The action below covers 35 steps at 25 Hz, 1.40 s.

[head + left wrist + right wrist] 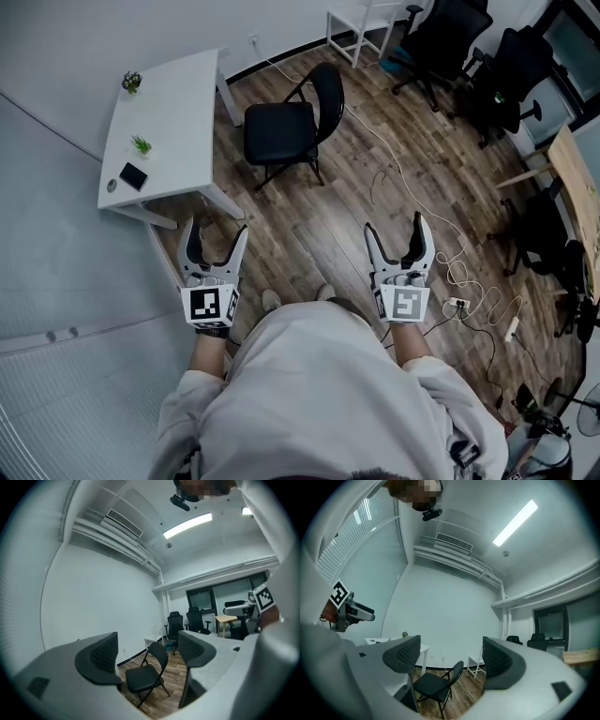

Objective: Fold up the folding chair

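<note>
The black metal folding chair (281,131) stands unfolded on the brown wood-plank floor (309,234), seat flat and backrest upright. It is just beside the right edge of the white rectangular table (178,103), and its seat faces that table. The chair is well apart from both grippers, and in each gripper view it shows in the gap between the jaws, far beyond them (145,677) (433,684). The left gripper (217,234) has its claw spread wide with nothing between its pads, and the right gripper (396,230) is likewise spread and empty. Both are held out level in front of the person in the pale shirt (319,394). On the table, a small dark pot (131,82) at the far left corner holds a green plant, and a small white pot (142,145) nearer the left edge holds another. A dark flat rectangle (133,175) lies toward the near left corner. A white cable (394,169) trails across the floor to a white power strip (457,304) near the right gripper. Black office chairs (450,37) stand by the far right.
</note>
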Available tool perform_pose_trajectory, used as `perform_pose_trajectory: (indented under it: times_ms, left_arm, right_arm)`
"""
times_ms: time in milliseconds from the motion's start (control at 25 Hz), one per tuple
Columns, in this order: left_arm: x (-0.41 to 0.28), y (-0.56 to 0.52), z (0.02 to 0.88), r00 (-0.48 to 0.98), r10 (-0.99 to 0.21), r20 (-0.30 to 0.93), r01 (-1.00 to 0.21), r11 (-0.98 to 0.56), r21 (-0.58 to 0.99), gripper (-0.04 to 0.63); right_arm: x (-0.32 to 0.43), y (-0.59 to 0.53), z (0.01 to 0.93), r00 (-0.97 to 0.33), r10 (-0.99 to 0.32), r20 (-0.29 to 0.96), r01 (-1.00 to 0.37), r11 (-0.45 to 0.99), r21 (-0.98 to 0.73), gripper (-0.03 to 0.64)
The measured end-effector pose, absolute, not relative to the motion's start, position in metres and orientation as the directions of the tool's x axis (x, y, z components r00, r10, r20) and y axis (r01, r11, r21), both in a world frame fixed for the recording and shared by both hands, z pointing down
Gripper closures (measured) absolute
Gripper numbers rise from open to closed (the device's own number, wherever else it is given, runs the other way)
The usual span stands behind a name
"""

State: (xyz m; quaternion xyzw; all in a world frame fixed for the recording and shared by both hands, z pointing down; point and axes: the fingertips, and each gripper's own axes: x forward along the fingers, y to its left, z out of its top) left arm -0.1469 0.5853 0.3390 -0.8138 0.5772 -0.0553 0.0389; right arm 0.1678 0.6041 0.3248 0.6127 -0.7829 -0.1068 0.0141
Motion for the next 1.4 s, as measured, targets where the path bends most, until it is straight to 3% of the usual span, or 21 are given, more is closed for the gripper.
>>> perform_pose_trajectory:
  times_ms: [680, 1400]
  left_arm:
    - [-0.094, 0.559, 0.375, 0.272, -0.955, 0.115, -0.956, -0.282, -0.078, 0.202]
    - [-0.152, 0.3, 0.404, 0.421, -0.891, 0.171, -0.903, -0.429, -0.014, 0.204]
  right_arm:
    - [0.228, 0.55, 0.362, -0.322, -0.946, -0.037, -0.933, 0.31, 0.183, 0.222]
    - [0.161, 0.333, 0.351, -0.2, -0.98, 0.01, -0.949, 0.197, 0.248, 0.222]
